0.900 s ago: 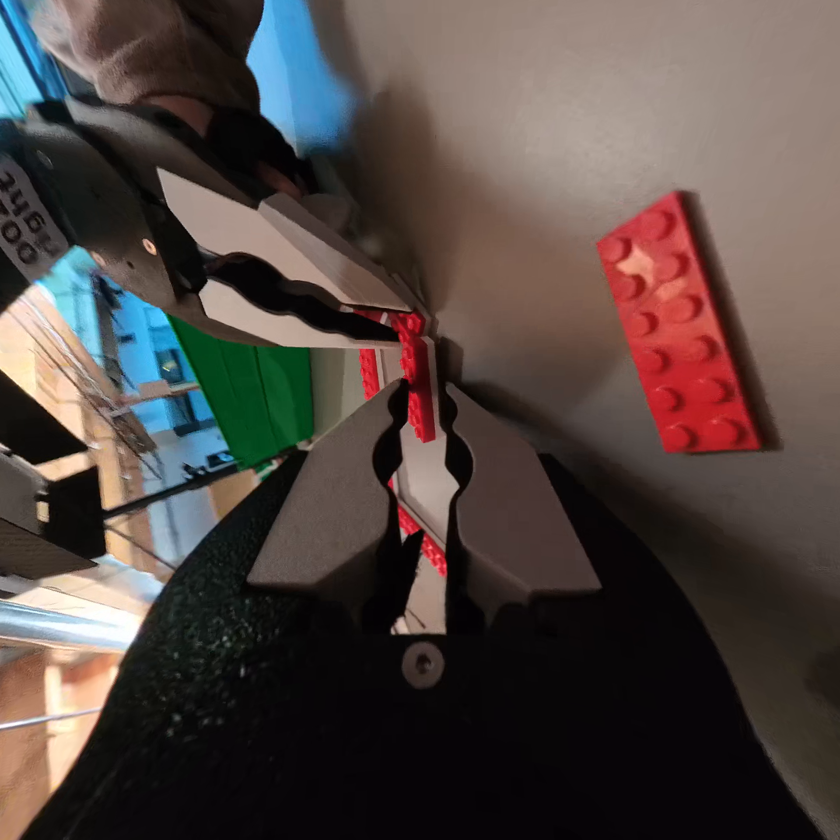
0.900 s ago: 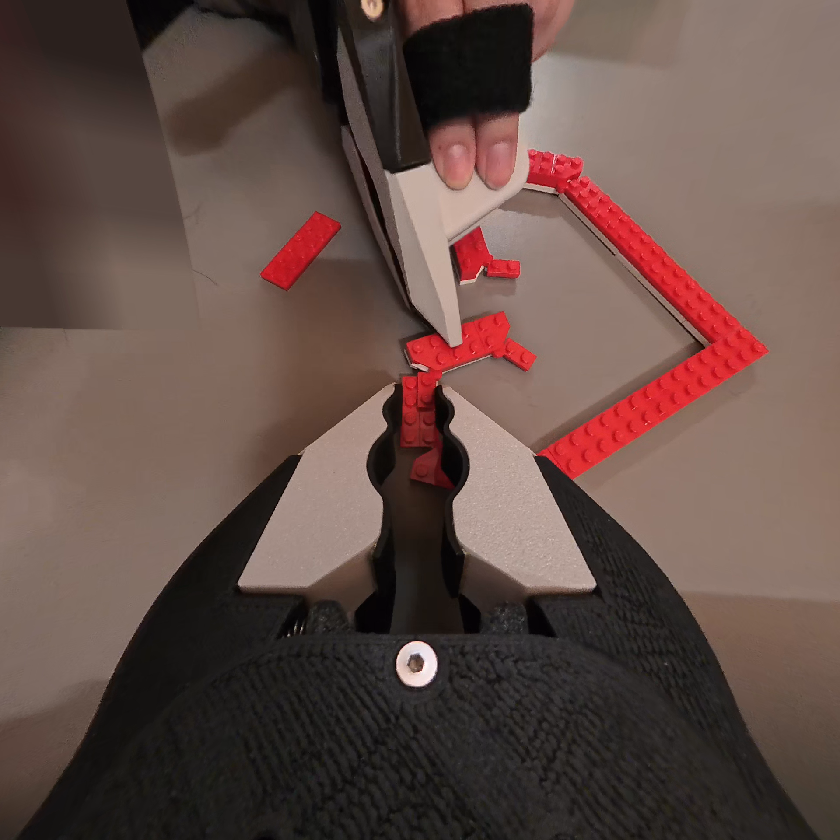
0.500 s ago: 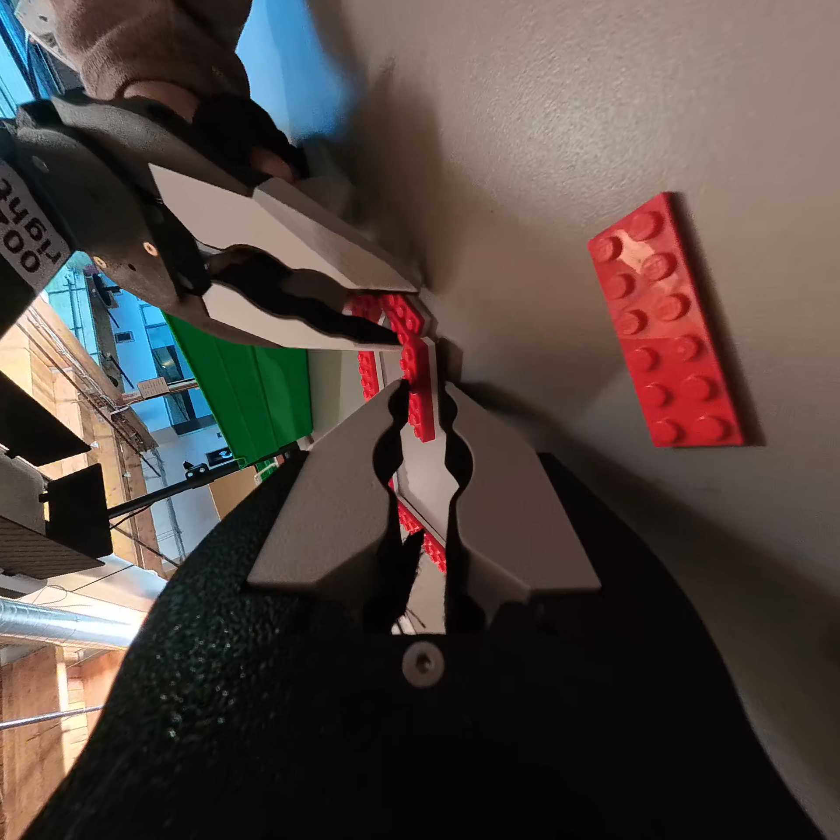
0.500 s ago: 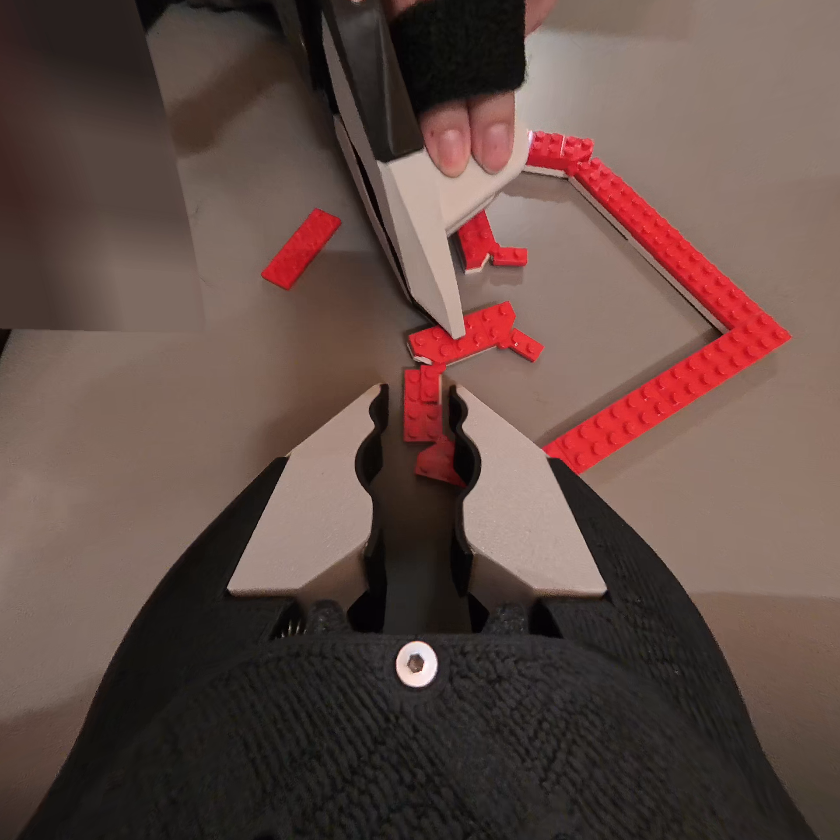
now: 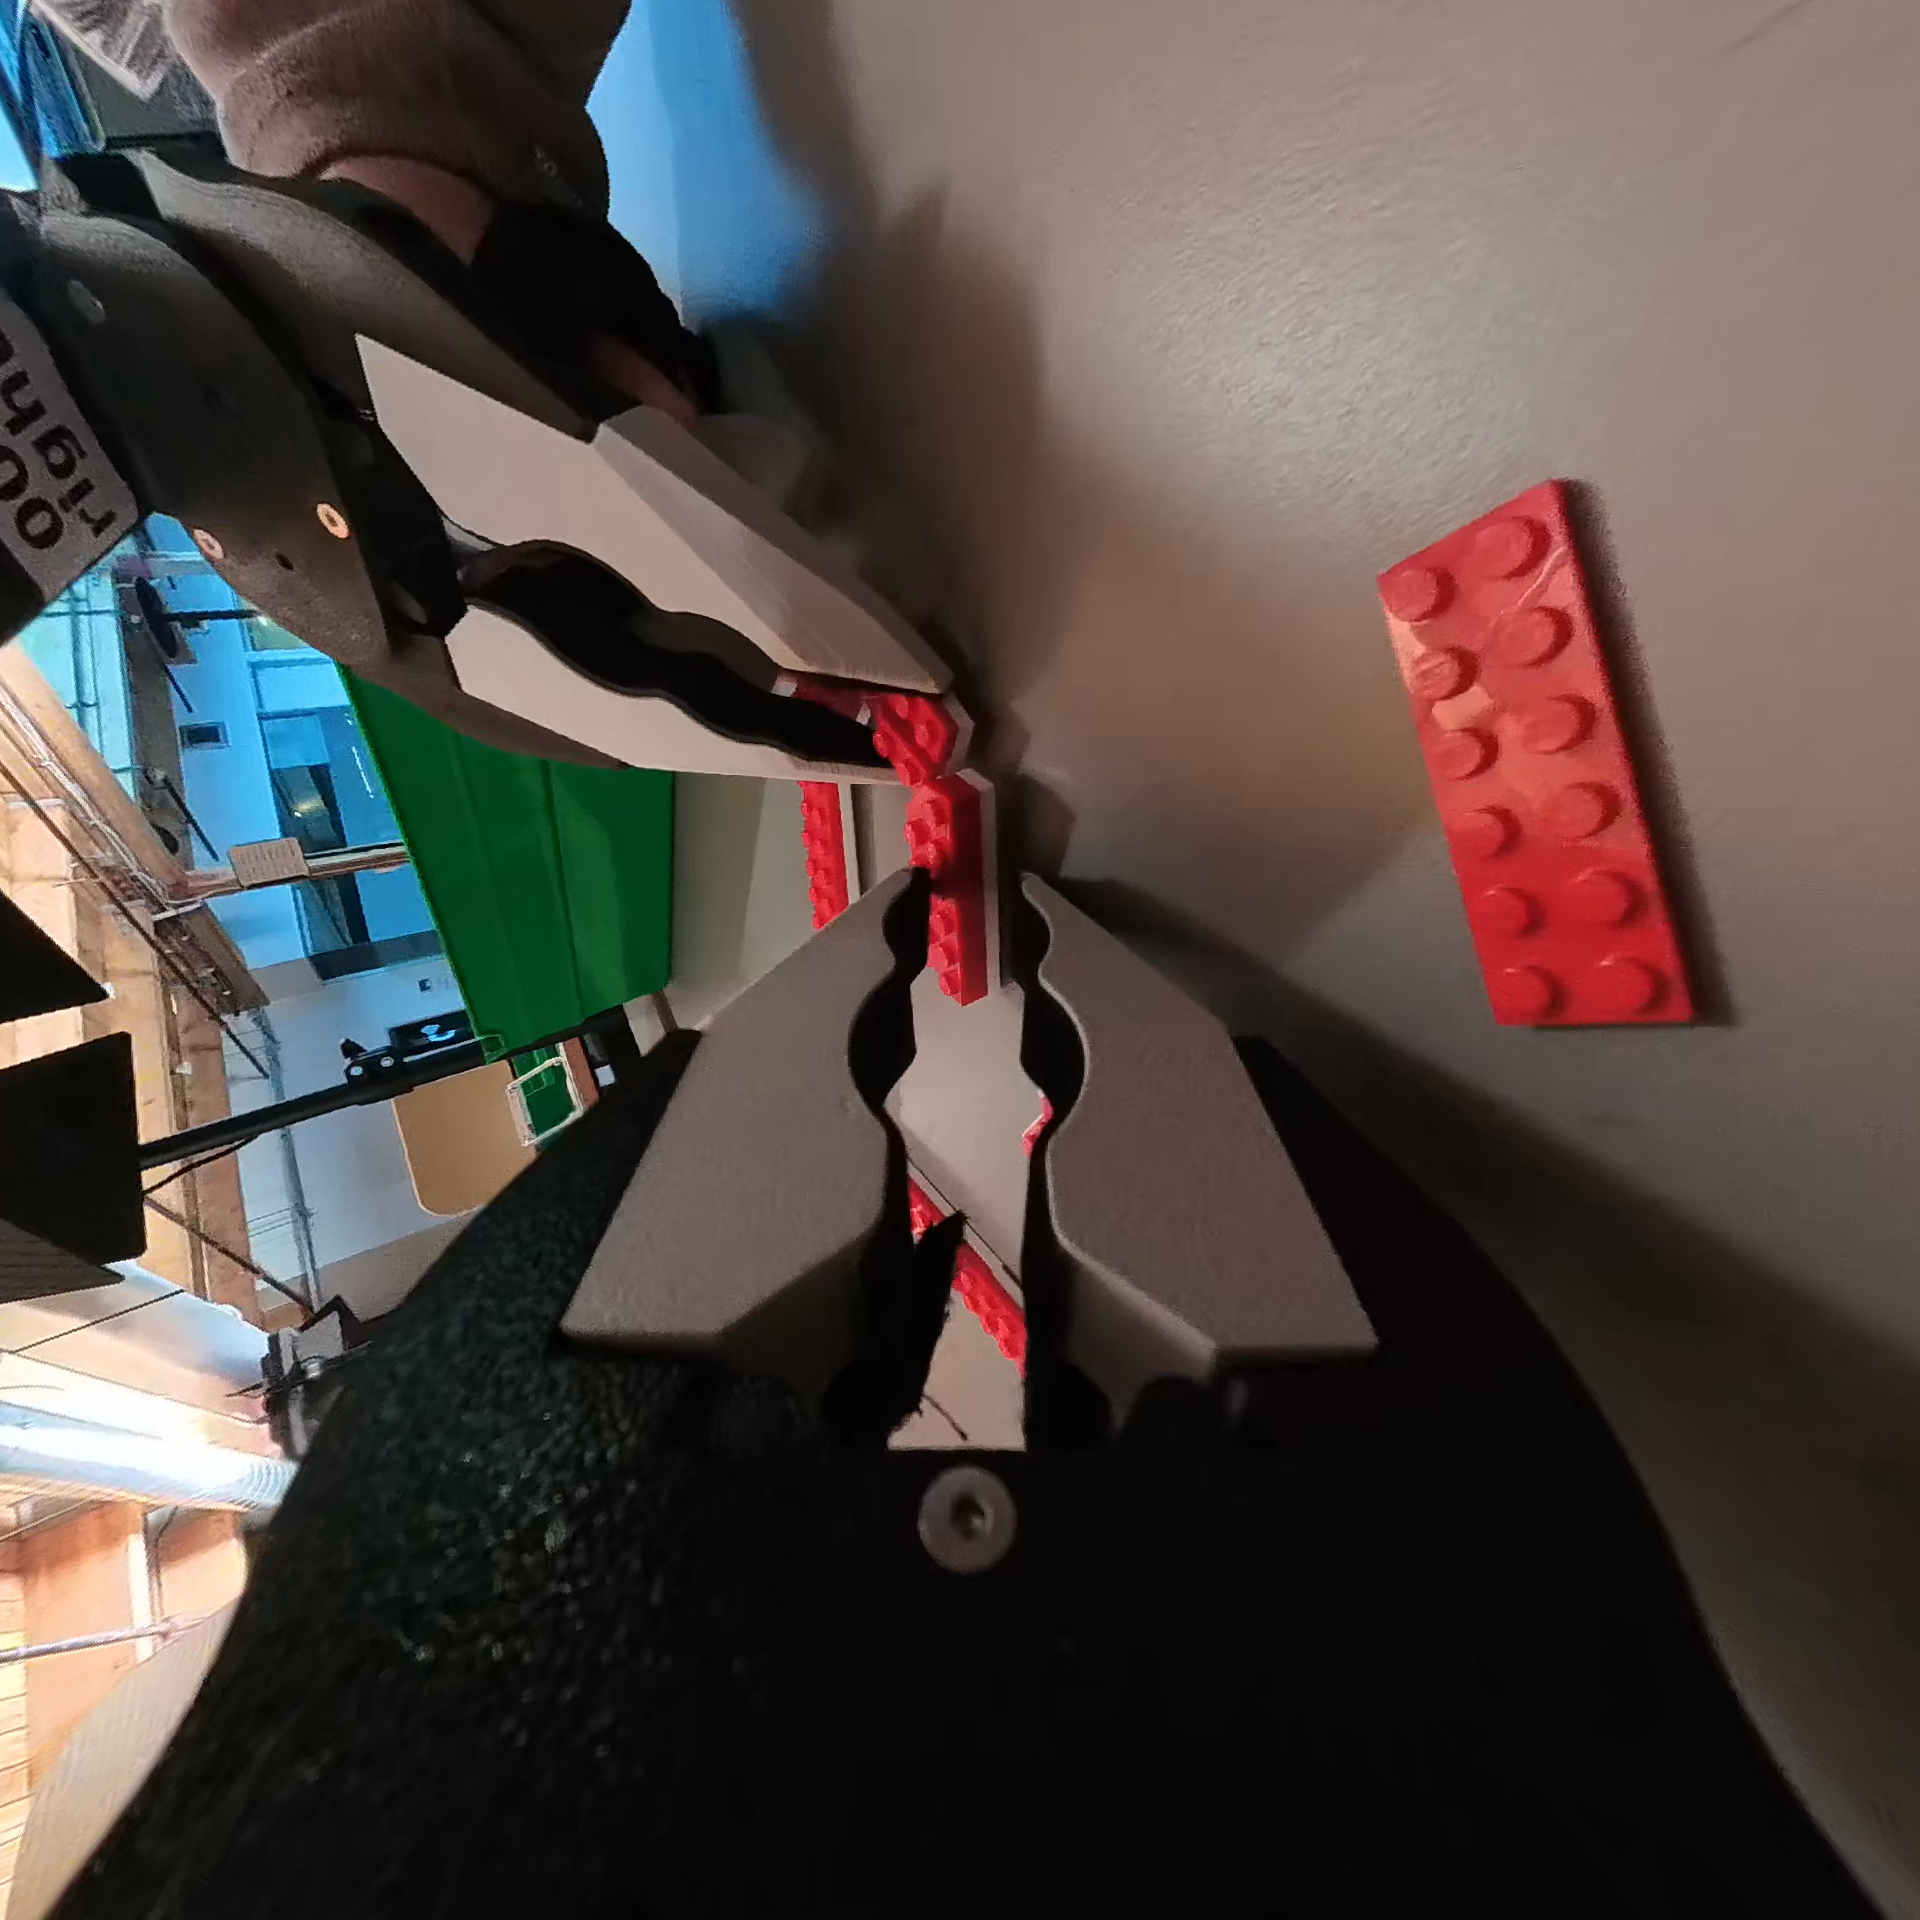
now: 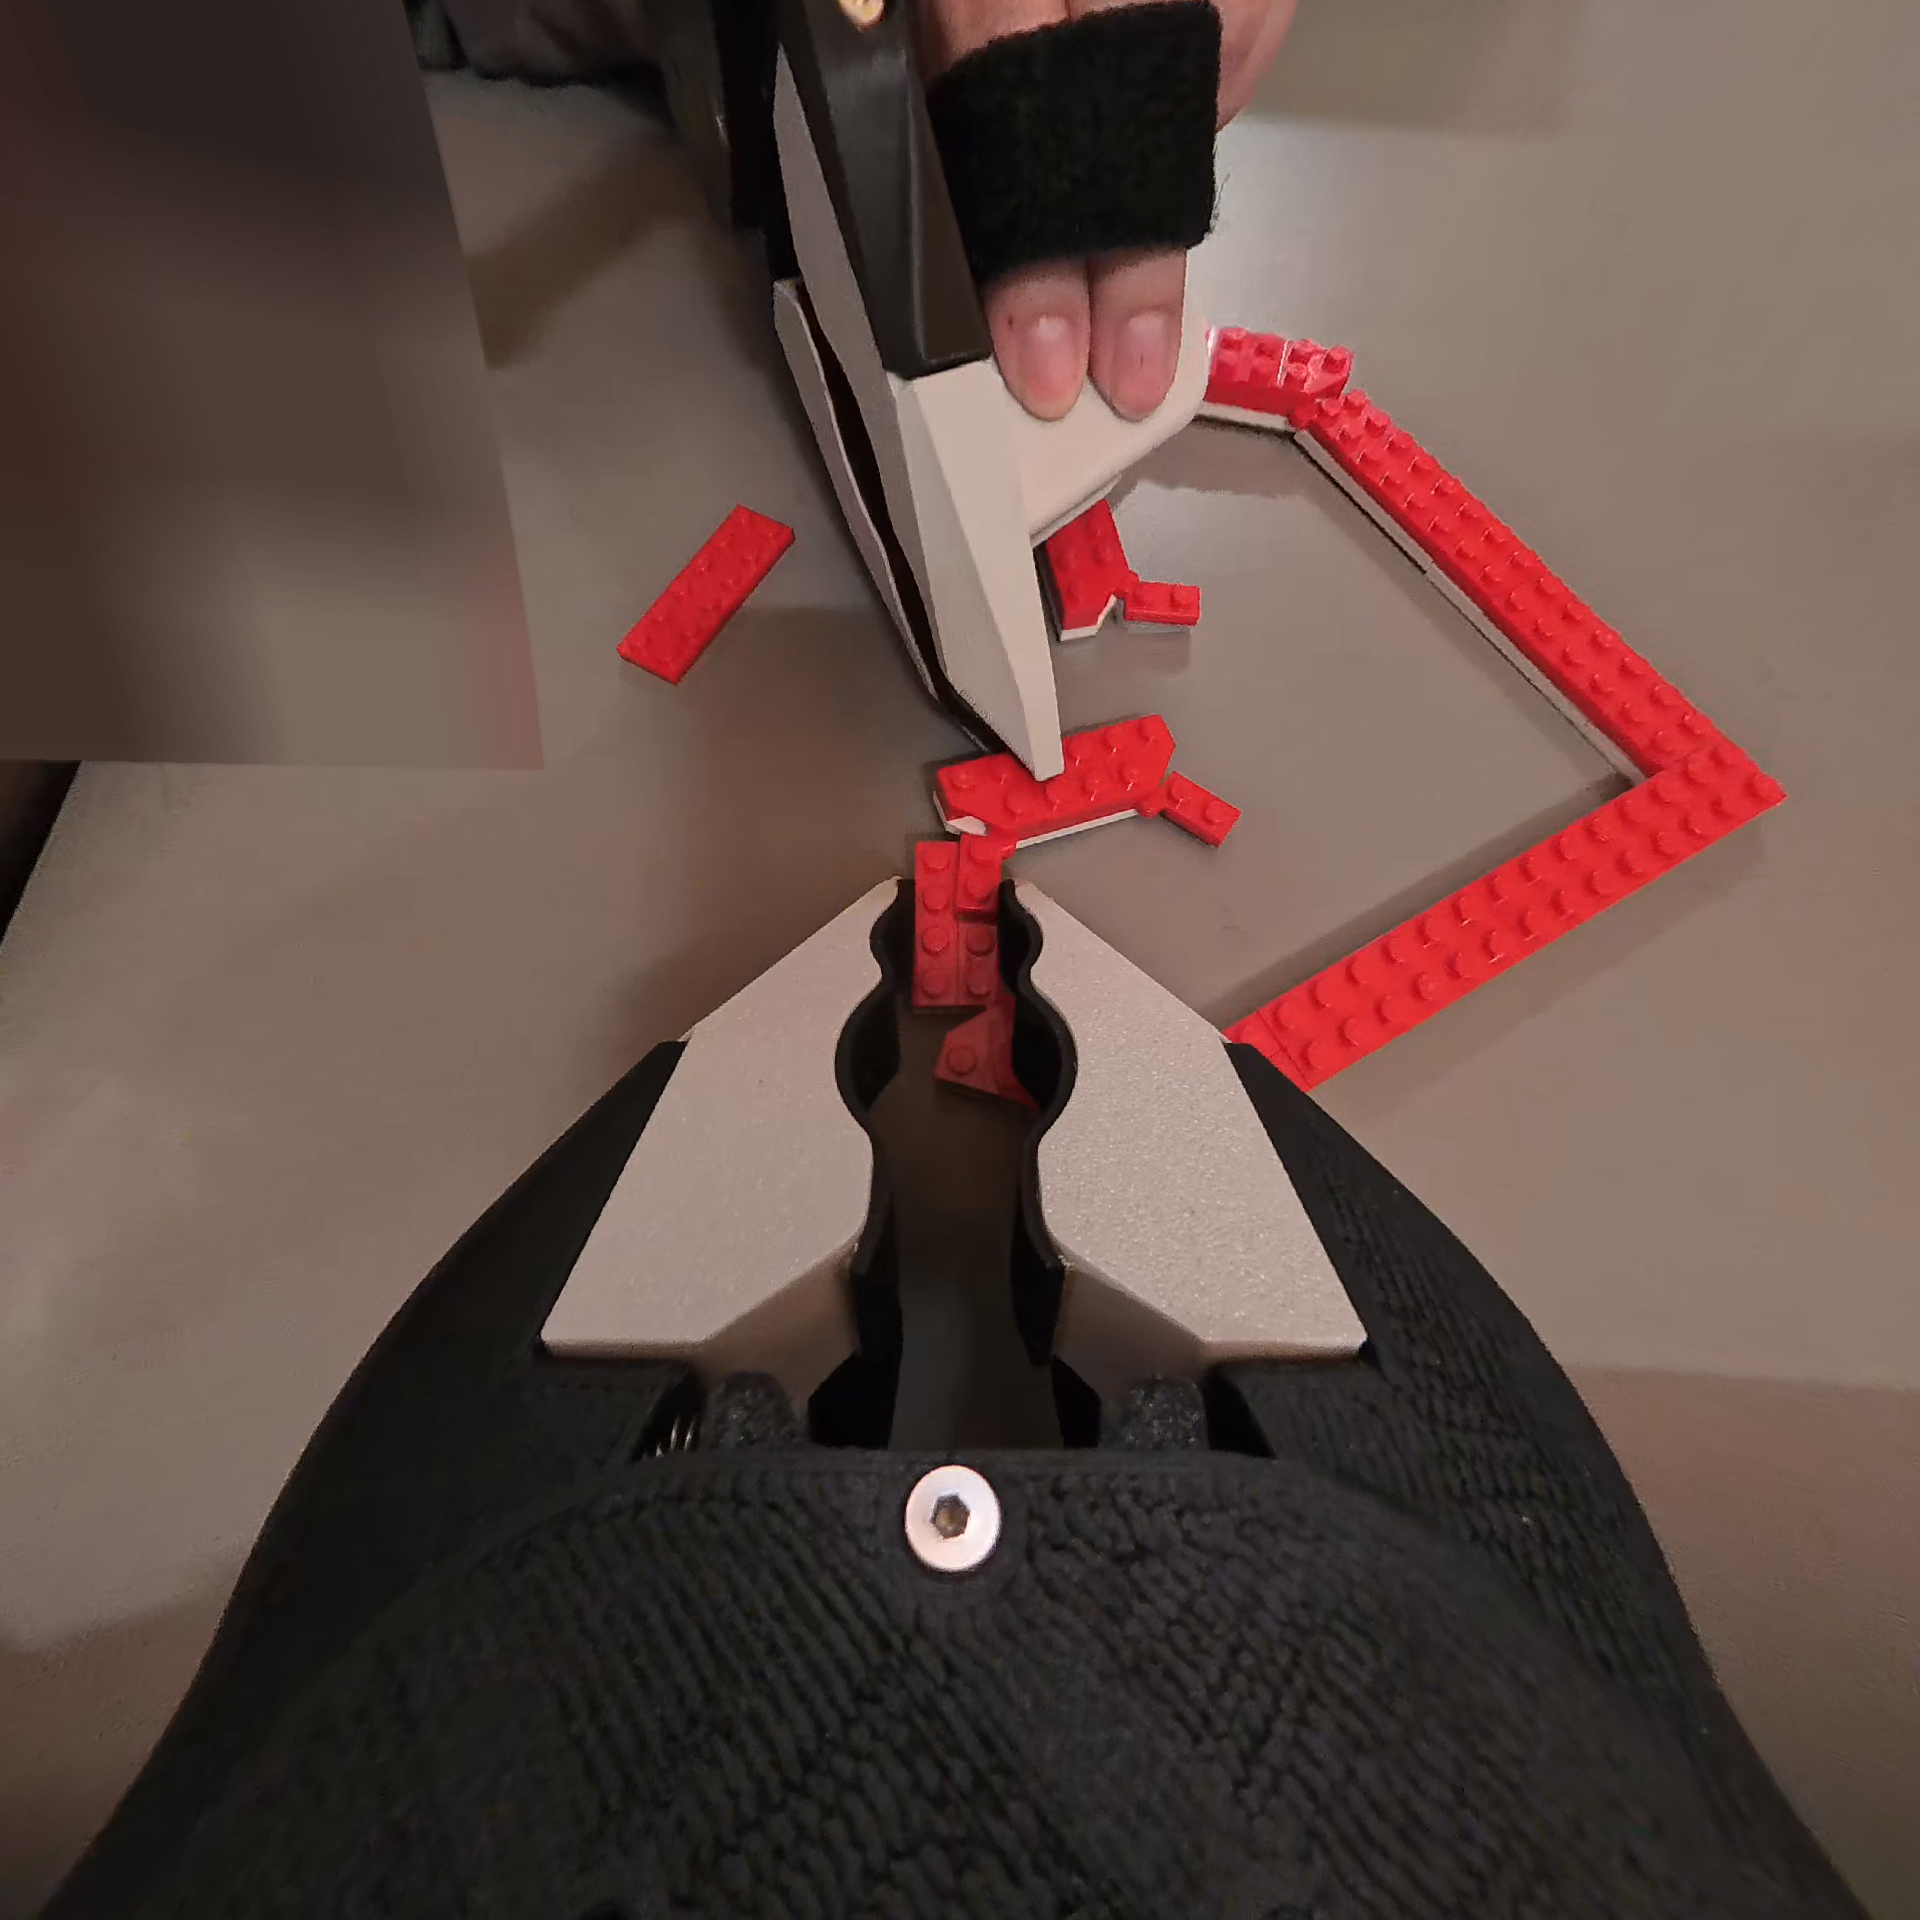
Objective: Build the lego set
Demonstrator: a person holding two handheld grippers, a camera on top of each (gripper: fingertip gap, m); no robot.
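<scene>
My left gripper [image 5: 971,883] is shut on a red plate assembly with a white underside [image 5: 956,894]; in the right wrist view its tip [image 6: 1023,748] rests on that assembly [image 6: 1070,774] on the grey table. My right gripper [image 6: 956,885] is shut on a small red plate piece [image 6: 951,935] with a wedge part behind it. The piece's front end touches the near edge of the left assembly. In the left wrist view the right gripper [image 5: 914,717] comes in from the upper left with the red piece between its tips.
A loose red two-by-six plate [image 6: 707,592] lies to the left, also in the left wrist view [image 5: 1538,758]. A red L-shaped frame [image 6: 1507,935] lies at the right. Another small red assembly [image 6: 1101,571] sits behind the left gripper. A green panel [image 5: 520,831] stands off the table.
My right gripper opened around the small red piece half a second ago and has closed on it again. The left gripper has stayed on its assembly.
</scene>
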